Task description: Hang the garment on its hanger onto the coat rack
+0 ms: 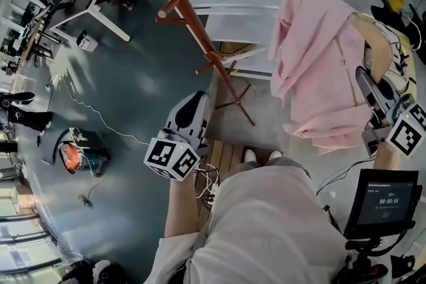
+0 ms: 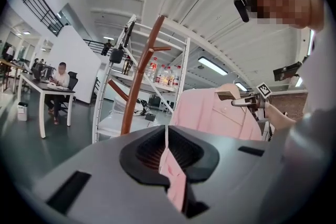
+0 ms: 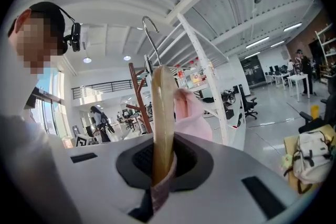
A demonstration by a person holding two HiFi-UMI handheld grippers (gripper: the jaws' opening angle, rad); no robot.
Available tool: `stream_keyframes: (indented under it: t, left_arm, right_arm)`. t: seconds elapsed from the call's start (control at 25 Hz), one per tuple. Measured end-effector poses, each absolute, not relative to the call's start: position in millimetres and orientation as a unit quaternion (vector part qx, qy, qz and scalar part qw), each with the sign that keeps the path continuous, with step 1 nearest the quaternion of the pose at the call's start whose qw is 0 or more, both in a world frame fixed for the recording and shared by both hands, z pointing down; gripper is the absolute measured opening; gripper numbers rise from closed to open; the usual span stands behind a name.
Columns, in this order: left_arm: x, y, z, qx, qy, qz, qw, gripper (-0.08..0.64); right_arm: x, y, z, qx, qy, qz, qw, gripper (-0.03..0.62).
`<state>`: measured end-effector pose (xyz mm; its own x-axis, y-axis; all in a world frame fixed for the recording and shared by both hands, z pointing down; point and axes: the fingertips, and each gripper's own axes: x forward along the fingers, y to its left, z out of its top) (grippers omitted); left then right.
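Fingers of your right gripper [image 3: 163,165] clamp the tan wooden hanger [image 3: 163,113] of the pink cloth garment [image 1: 319,70]; your left gripper [image 2: 168,157] is closed and empty, with the red-brown wooden coat rack [image 2: 137,86] just beyond its fingers.

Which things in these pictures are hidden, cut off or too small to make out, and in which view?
- Coat rack, top end: head view, cut off by the upper edge.
- Wooden hanger, far arm: head view, covered by the pink garment.
- Screen, small print: head view, too small.
- Bottles, labels: left gripper view, too small.
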<state>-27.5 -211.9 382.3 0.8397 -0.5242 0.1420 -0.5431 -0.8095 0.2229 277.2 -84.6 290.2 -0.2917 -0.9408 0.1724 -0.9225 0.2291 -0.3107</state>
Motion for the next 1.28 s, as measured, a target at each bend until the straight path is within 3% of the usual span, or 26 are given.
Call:
stream_keyframes:
  t: [1.28]
  left_arm:
    - [-144.0, -201.4, 369.1, 0.897, -0.424, -0.020, 0.124, 0.008]
  right_arm:
    - [161.1, -297.9, 202.2, -0.527, 0.835, -0.151, -0.051, 0.009]
